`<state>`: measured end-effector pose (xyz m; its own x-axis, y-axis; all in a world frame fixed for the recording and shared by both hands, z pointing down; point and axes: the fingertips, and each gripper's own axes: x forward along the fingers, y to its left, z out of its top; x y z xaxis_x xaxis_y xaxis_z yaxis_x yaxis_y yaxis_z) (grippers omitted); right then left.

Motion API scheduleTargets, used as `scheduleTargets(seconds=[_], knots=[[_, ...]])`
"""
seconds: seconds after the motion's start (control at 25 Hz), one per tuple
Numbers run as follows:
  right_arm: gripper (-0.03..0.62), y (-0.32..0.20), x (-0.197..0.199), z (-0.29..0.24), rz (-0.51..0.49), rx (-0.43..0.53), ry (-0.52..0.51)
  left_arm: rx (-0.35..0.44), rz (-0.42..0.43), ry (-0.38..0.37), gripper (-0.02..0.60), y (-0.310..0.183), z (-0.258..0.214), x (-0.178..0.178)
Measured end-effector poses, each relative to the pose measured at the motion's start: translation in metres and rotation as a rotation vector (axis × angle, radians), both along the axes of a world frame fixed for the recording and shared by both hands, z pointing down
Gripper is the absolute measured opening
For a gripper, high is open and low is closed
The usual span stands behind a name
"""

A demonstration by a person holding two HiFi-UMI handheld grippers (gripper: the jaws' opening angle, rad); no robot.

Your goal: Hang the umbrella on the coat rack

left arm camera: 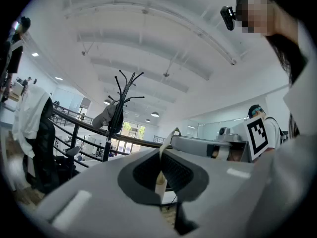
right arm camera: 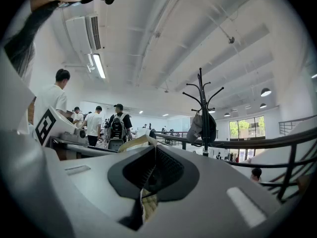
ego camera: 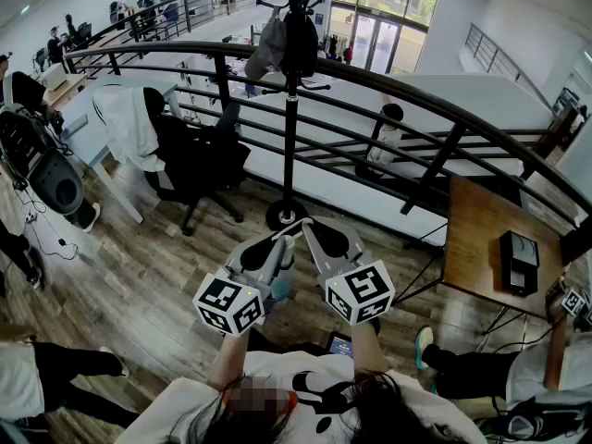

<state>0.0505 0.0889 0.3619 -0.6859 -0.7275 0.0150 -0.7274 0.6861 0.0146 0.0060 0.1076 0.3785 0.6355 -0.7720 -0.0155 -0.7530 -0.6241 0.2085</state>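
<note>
On left gripper (left arm camera: 162,155) and right gripper (right arm camera: 155,152) alike, fingers pinch a thin cream strap (left arm camera: 160,185).

No word, brand or number reads anywhere; the left marker cube (ego camera: 228,304) and right marker cube (ego camera: 360,292) bear only black-and-white squares.

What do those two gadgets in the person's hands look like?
The left gripper and right gripper are light grey shells with dark ribbed jaw pads. Each carries a white cube with black square markers. The person's top is white.
</note>
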Motion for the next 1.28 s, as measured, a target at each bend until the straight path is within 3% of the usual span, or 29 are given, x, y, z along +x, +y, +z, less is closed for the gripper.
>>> scheduleTargets(seconds=[1.28], knots=[[0.029,-0.030,0.024,0.000,-0.009,-0.002,-0.029,-0.024,0.023,-0.013,0.000,-0.028,-0.003,0.025]])
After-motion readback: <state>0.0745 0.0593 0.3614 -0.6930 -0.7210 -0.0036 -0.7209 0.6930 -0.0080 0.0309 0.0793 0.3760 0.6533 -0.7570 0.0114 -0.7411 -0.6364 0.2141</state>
